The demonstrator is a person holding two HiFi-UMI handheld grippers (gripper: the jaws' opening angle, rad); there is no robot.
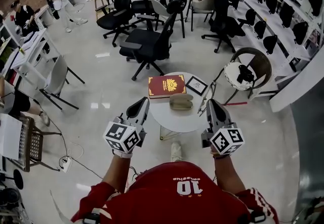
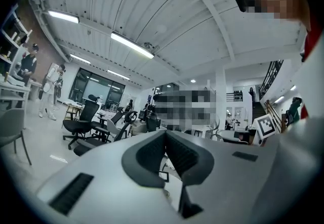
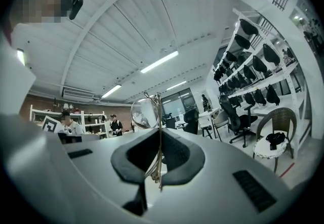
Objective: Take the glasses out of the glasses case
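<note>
The glasses [image 3: 144,112] are thin wire-framed, with a round lens standing up above the jaws of my right gripper [image 3: 159,136], which is shut on their frame. From the head view the glasses [image 1: 206,98] hang at the tip of the right gripper [image 1: 210,103], over the right rim of the round white table [image 1: 172,119]. The tan glasses case [image 1: 180,101] lies on the table's middle and looks closed. My left gripper [image 1: 143,102] hovers at the table's left edge, shut with nothing in it [image 2: 165,135].
A red book [image 1: 166,86] and a small black-framed picture [image 1: 196,85] lie at the table's far side. Black office chairs [image 1: 149,46] stand beyond it, and a wicker chair [image 1: 248,73] to the right. People stand at the far left.
</note>
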